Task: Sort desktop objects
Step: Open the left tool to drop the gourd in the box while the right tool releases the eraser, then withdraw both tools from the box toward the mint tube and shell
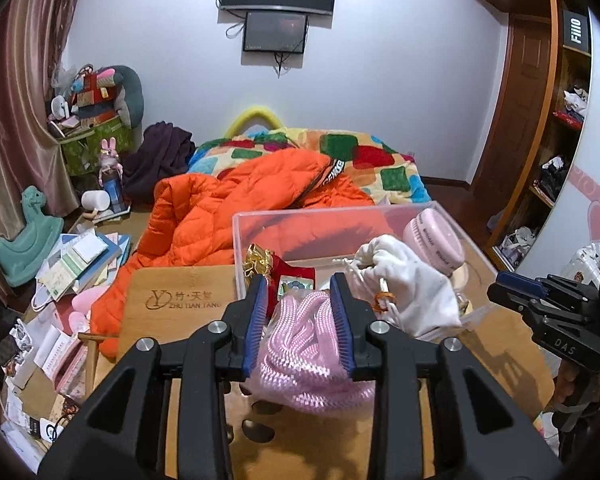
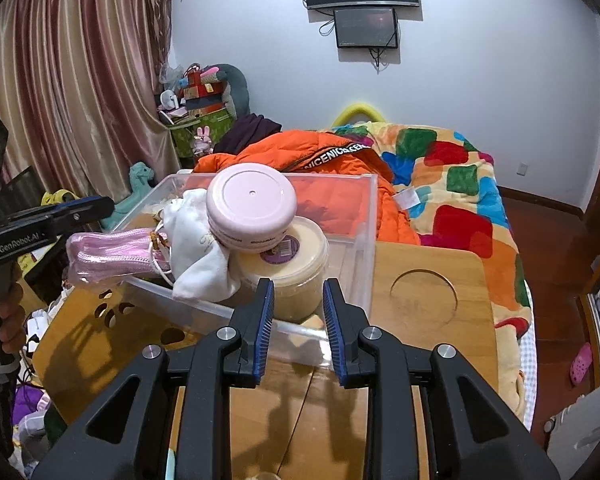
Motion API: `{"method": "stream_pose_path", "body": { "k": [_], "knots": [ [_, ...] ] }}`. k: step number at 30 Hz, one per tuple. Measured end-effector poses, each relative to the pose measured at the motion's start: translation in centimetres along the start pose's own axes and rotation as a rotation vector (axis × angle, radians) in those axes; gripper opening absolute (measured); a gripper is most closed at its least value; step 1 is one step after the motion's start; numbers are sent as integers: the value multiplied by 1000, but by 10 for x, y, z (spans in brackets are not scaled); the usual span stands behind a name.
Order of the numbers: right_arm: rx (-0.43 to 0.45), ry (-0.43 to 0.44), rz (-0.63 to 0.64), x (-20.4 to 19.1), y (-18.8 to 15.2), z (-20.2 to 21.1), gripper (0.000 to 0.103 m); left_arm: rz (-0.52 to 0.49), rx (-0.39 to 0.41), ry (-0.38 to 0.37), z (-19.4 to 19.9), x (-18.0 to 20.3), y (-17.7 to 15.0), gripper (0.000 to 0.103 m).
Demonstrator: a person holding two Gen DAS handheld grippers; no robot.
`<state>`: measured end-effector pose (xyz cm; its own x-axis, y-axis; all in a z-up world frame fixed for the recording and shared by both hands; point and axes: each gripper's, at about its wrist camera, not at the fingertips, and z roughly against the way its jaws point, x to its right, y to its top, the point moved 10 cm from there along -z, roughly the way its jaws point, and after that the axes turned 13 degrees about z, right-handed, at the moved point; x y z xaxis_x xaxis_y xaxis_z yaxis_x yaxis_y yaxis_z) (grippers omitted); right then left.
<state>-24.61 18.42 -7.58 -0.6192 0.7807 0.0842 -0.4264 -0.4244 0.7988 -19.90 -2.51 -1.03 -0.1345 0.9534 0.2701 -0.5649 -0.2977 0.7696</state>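
Bedroom, wooden bench (image 2: 432,360) over bed. Left gripper (image 1: 300,320) is clasping pink rope (image 1: 308,340) just above the clear bin's (image 2: 364,240) near rim. Right gripper (image 2: 297,312) is hovering empty, fingers slightly apart. Best carrying rope over the rim, dropping beside white pouch (image 1: 412,276), avoiding cord snags.

A storage bin (image 2: 364,216) stands on the wooden tray (image 2: 432,304). Inside, a round tin (image 2: 251,204) rests on a tub (image 2: 287,268), cloth pouch (image 2: 199,248) at left.

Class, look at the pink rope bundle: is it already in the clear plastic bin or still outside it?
Outside. The pink rope bundle is clamped in the left gripper, hanging over the wooden tabletop just short of the clear bin's near wall.
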Motion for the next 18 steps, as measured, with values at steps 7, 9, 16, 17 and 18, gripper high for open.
{"method": "stream_pose_path", "body": {
  "k": [7, 9, 16, 17, 18],
  "knots": [
    [11, -26, -10, 2, -11, 24, 31, -23, 6, -17, 24, 6, -12, 36],
    [9, -29, -17, 1, -17, 30, 32, -31, -3, -26, 27, 9, -19, 36],
    [-27, -17, -27, -9, -45, 43, 32, -79, -78, -80, 34, 35, -67, 44],
    [-36, -16, -26, -12, -51, 43, 32, -86, -92, -87, 34, 39, -74, 45],
    [-45, -12, -27, -14, -56, 44, 32, -93, -107, -94, 33, 42, -82, 45]
  ]
}}
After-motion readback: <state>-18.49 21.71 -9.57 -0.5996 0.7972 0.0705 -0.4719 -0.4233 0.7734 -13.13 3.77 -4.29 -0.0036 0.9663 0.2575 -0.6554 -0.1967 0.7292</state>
